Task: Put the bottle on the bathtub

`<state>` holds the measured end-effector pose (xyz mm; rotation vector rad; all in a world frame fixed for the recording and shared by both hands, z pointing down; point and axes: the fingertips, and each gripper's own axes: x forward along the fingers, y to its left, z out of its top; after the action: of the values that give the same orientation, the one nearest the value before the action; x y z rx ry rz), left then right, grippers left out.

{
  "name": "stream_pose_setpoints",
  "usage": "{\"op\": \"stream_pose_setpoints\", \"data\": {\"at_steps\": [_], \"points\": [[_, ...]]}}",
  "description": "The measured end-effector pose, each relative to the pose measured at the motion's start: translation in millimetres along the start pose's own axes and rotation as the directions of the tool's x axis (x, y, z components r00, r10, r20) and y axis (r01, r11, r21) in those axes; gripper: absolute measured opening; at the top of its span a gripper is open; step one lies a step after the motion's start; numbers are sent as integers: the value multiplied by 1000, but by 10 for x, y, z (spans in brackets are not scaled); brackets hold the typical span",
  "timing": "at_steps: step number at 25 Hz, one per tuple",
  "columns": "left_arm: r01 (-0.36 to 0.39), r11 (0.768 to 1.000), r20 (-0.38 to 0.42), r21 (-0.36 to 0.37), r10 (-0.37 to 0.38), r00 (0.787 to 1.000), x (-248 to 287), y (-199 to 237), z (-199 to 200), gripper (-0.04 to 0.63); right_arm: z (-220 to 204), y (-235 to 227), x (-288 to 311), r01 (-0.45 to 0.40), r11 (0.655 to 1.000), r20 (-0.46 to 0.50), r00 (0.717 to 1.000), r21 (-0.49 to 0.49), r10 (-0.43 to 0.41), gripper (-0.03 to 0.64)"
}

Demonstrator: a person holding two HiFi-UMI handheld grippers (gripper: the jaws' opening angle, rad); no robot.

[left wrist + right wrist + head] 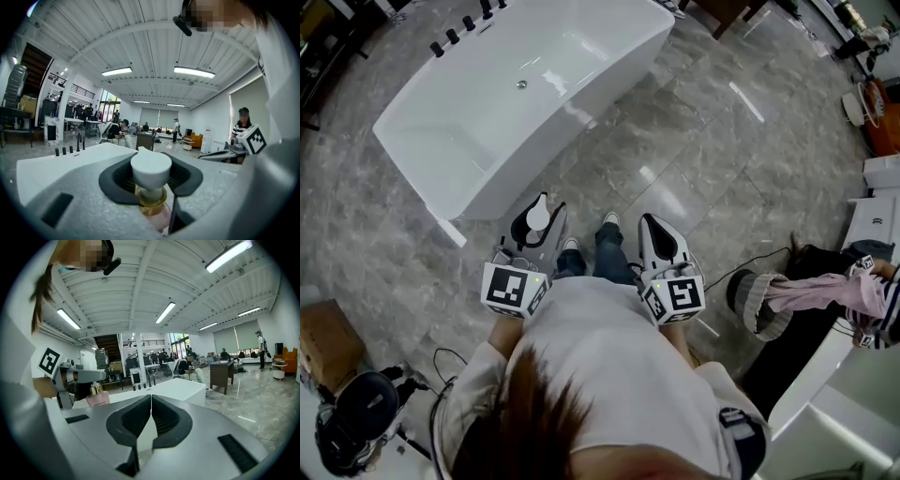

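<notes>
The white bathtub [581, 122] stands ahead and to the left on the grey stone floor [694, 141], well apart from the grippers, with black taps [459, 30] along its far rim. The left gripper [539, 223] has its jaws closed round the bottle [151, 169], the dark pads hugging the white cap [537, 218] and the neck, with the gold collar [151, 199] and pink body sitting back between the fingers; the right gripper view shows the same bottle clear of any surface. The right gripper [151, 411] is empty, its jaws pressed together with no gap. Further right a cable [750, 262] trails across the floor towards a seated person [806, 300]. The task looks to be in the carrying stage, with the bottle not yet near the tub. The hold is high on the bottle, so the heavier body could swing or slip out if the gripper is tilted sharply on the way. The tub's rim looks glossy and fairly narrow, so a bottle set down off-centre or released while leaning could slide into the basin or fall to the hard floor, and the cable could catch a foot
</notes>
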<state>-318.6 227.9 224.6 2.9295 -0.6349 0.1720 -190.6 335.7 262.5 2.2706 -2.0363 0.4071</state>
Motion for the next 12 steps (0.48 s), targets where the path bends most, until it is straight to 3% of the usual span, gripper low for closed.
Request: {"op": "stream_pose_setpoints", "data": {"at_steps": [7,12], "points": [[-69,997,-6,-24,69,998,533,32,6,149,40,-535,333,-51,999,-33,998,11,51,14],[-136,990,22,-25,136,990,965,121,233,149,309,-973,676,-96,995,-29,995,5,96,14]]}}
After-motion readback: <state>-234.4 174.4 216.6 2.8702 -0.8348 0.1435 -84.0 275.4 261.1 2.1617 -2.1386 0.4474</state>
